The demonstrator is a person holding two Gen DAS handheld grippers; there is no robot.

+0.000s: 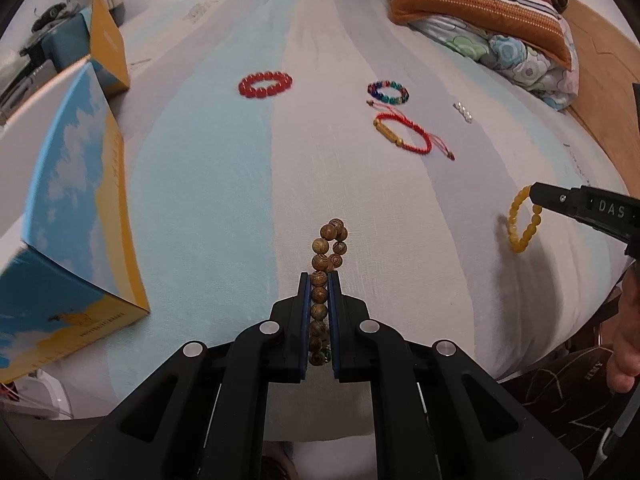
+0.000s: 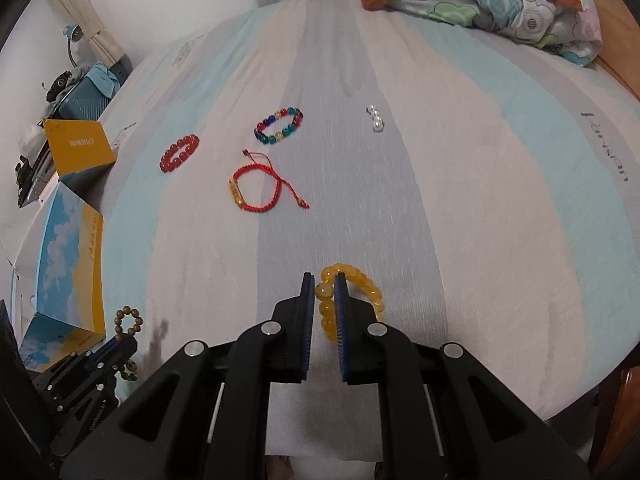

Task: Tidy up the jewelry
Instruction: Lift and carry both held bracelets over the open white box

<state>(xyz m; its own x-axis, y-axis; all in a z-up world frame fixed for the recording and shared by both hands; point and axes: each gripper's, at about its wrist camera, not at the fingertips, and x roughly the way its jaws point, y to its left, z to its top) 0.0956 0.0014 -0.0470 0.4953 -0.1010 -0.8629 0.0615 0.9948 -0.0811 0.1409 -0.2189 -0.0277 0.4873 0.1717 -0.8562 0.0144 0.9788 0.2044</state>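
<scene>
Left gripper (image 1: 320, 280) clamped brown wooden-bead bracelet (image 1: 326, 256); right gripper (image 2: 324, 280) clamped yellow translucent-bead bracelet (image 2: 348, 296). Advice: carry level, grip firm, toward blue-yellow box (image 1: 68, 216) at left.

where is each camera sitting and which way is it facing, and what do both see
Left wrist: on the left hand-held gripper, looking down along its fingers at the bed; it clamps the wooden bead bracelet; a hand shows at right.
Right wrist: on the right hand-held gripper, same heading, clamping the yellow bead bracelet.
Shared: the red bead bracelet, the multicolour bracelet, the blue-and-yellow box.
</scene>
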